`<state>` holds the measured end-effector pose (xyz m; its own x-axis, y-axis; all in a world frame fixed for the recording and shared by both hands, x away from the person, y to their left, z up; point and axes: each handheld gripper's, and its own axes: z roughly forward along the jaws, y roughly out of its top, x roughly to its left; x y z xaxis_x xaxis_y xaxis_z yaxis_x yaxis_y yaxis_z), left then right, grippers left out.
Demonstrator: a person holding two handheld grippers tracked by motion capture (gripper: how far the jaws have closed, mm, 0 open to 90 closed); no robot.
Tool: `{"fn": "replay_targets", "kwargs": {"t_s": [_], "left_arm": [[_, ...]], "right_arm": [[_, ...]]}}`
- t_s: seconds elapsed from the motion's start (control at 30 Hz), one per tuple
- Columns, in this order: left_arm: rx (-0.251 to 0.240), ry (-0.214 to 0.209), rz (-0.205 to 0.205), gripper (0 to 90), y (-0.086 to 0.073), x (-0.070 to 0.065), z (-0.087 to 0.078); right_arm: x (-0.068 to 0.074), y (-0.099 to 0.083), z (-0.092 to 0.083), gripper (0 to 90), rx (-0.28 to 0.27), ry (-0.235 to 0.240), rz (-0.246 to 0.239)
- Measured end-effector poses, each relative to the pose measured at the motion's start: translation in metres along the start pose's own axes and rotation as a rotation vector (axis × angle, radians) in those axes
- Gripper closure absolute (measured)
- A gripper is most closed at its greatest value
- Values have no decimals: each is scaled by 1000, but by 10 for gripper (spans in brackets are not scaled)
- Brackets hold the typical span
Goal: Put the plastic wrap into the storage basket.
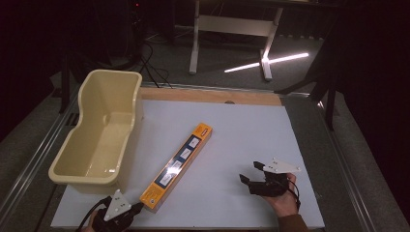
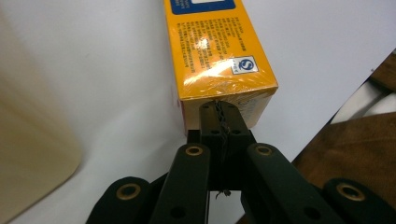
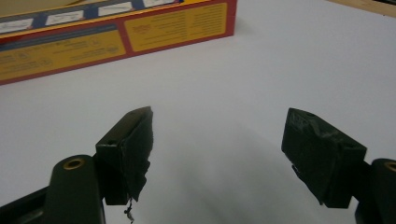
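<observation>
Long orange box (image 1: 178, 166): diagonal on white table (image 1: 241, 140), beside cream tub (image 1: 99, 133). My left gripper (image 2: 222, 122): jaws together, tips against box end. My right gripper (image 3: 217, 149): jaws apart, empty.

The left gripper (image 2: 220, 122), jaws pressed together, touches the near end of the yellow box (image 2: 215, 51) on the white table (image 2: 116, 93)

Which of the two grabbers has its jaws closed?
The left gripper, closed at the yellow box's near end; the right gripper stands open over bare table.
</observation>
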<state>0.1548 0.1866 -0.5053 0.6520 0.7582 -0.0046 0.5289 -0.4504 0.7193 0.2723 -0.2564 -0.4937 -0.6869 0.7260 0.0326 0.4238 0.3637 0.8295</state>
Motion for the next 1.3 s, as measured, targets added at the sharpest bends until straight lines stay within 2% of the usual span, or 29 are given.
{"fn": "replay_targets", "kwargs": {"t_s": [0.1,0.13,0.27,0.3,0.37,0.5,0.63,0.7,0.77,0.9,0.93,0.97,1.07,1.23,1.3], "left_arm": [[3,-3,17,900,5,-4,5],[8,12,26,900,8,-6,6],[-15,26,0,900,4,-2,0],[-32,50,-26,900,2,3,-4],[-37,62,-41,900,1,5,-5],[-26,119,-70,900,-1,12,-1],[-21,126,-77,900,3,14,4],[-19,87,-51,900,8,10,10],[-20,95,-38,900,11,7,13],[-51,53,-51,900,15,4,17],[-65,16,-44,900,19,-3,21],[-65,16,-44,900,19,-3,21],[-73,-34,-18,900,26,-17,31],[-93,-115,-27,900,43,-38,54],[-92,-129,-25,900,46,-42,58]], "right_arm": [[0,0,0,246,-1,0,0],[-1,0,0,246,-2,-1,0],[-2,-1,-2,246,-8,-2,8],[-3,-2,-3,246,-6,-3,12],[-3,-2,-3,246,-9,-4,14],[-2,-1,-3,246,-10,-4,7],[-1,0,-2,246,-8,-1,3],[-1,-1,-2,246,-7,-2,5],[-1,-1,-2,246,-5,-2,6],[-1,-1,-2,246,-7,-1,8],[-1,-1,-3,246,-8,-1,8],[-1,-1,-3,246,-8,-1,8],[0,-1,-2,246,-10,0,7],[0,-1,-3,246,-11,-4,15],[-1,-1,-3,246,-12,-5,19]]}}
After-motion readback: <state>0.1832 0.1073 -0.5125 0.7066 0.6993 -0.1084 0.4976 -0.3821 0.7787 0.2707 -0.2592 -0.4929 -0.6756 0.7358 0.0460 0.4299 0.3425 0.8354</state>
